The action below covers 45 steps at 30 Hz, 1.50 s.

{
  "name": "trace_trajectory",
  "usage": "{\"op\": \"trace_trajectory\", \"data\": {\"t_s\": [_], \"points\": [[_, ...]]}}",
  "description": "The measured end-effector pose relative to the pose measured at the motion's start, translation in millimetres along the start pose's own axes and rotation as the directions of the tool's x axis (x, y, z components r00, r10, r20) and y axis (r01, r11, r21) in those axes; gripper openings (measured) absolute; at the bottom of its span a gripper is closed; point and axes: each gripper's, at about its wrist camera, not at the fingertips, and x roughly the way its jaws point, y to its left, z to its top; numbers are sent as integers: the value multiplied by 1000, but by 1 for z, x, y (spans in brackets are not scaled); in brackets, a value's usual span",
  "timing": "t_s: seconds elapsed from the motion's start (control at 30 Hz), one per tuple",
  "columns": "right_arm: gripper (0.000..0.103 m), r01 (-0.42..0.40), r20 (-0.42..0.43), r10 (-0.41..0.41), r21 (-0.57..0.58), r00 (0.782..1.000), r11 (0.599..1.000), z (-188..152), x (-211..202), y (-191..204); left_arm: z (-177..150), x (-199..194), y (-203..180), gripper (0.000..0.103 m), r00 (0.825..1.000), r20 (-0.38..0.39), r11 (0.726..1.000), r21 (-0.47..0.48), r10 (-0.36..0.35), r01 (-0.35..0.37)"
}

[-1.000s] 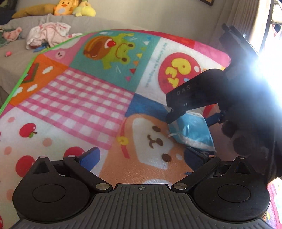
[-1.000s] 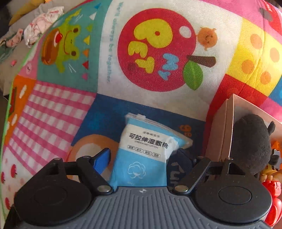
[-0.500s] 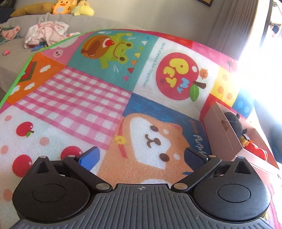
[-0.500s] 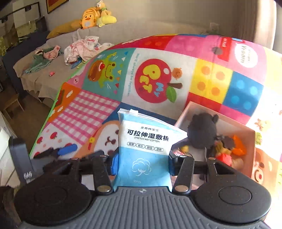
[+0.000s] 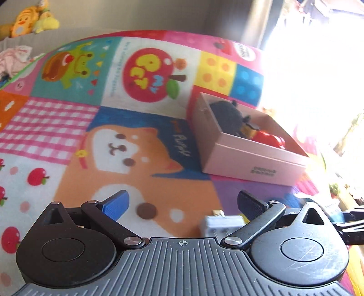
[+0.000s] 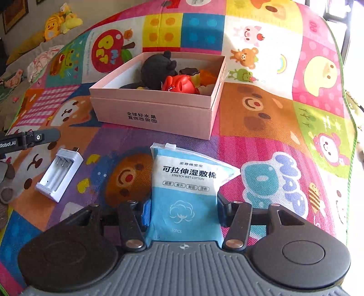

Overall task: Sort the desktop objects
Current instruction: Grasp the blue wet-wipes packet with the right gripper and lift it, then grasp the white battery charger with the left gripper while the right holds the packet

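My right gripper (image 6: pixel 182 210) is shut on a blue and white pack of wet cotton pads (image 6: pixel 186 189) and holds it above the mat, in front of the pink box (image 6: pixel 159 113). The box holds a black plush toy (image 6: pixel 157 68), a red toy (image 6: pixel 179 84) and other small toys. The box also shows in the left wrist view (image 5: pixel 250 159). A white battery charger (image 6: pixel 59 174) lies on the mat at the left; it also shows in the left wrist view (image 5: pixel 221 225), just in front of my open, empty left gripper (image 5: pixel 182 205).
A colourful cartoon play mat (image 6: pixel 273 113) covers the surface. A sofa with plush toys (image 6: pixel 59 20) and clothes (image 6: pixel 43 59) stands beyond the far left edge. Bright window glare fills the right of the left wrist view. The left gripper's body (image 6: pixel 27 139) reaches in at the left.
My right gripper has carried the cotton pack back and to the right, past the pink box. My left gripper has swung right, so the box and the charger come into its view.
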Motion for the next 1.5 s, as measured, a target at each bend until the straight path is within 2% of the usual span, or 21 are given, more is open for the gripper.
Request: {"op": "trace_trajectory", "data": {"t_s": [0.07,0.1,0.23,0.3,0.4,0.47,0.6,0.67,0.7,0.8,0.83,0.87,0.9,1.0,1.1,1.17,1.27,1.5], "points": [[83,0,27,0,-4,1000,1000,-5,-3,0,-5,-6,-14,103,998,-28,998,39,-54,55],[86,6,42,-5,-10,999,1000,-7,-4,0,-7,-9,-20,103,996,-44,995,56,-78,80],[92,31,70,-29,-29,997,999,-15,-5,4,-18,-13,-38,103,986,-101,984,105,-133,143],[92,37,73,-35,-20,997,999,-17,-6,2,-23,-12,-40,103,986,-116,986,108,-118,131],[94,47,77,-47,2,996,999,-19,-7,-3,-27,-10,-35,103,983,-146,991,60,-110,120],[99,60,84,-61,20,995,998,-20,-8,-7,-30,-8,-32,103,976,-170,989,16,-139,144],[101,72,86,-75,45,993,996,-18,-9,-11,-33,-12,-38,103,968,-174,983,9,-181,185],[103,76,90,-81,51,993,996,-16,-10,-13,-35,-12,-44,103,950,-191,969,-18,-245,247],[103,77,93,-82,57,992,995,-15,-11,-13,-37,-12,-47,103,933,-205,955,-34,-295,294],[103,69,98,-75,63,992,996,-13,-14,-13,-44,-12,-64,103,862,-251,895,-57,-441,441],[103,70,102,-76,59,992,996,-13,-15,-12,-46,-13,-70,103,849,-263,884,-38,-458,465],[103,72,108,-78,55,991,996,-12,-16,-12,-48,-15,-77,103,852,-267,884,-2,-451,467],[103,74,112,-80,51,990,996,-12,-18,-11,-49,-17,-82,103,865,-266,891,43,-425,451],[103,72,128,-78,51,989,996,-11,-23,-13,-49,-22,-88,103,922,-221,923,152,-318,355],[103,69,135,-76,61,988,996,-11,-26,-15,-44,-22,-80,103,962,-167,950,191,-218,248],[103,64,134,-73,65,988,996,-11,-25,-16,-42,-21,-75,103,980,-136,961,216,-147,174],[103,61,131,-70,70,989,996,-12,-25,-16,-40,-14,-70,103,993,-110,964,255,-53,80],[103,67,166,-71,31,984,997,-14,-35,-13,-38,7,-73,103,993,-104,961,275,49,-18]]}}
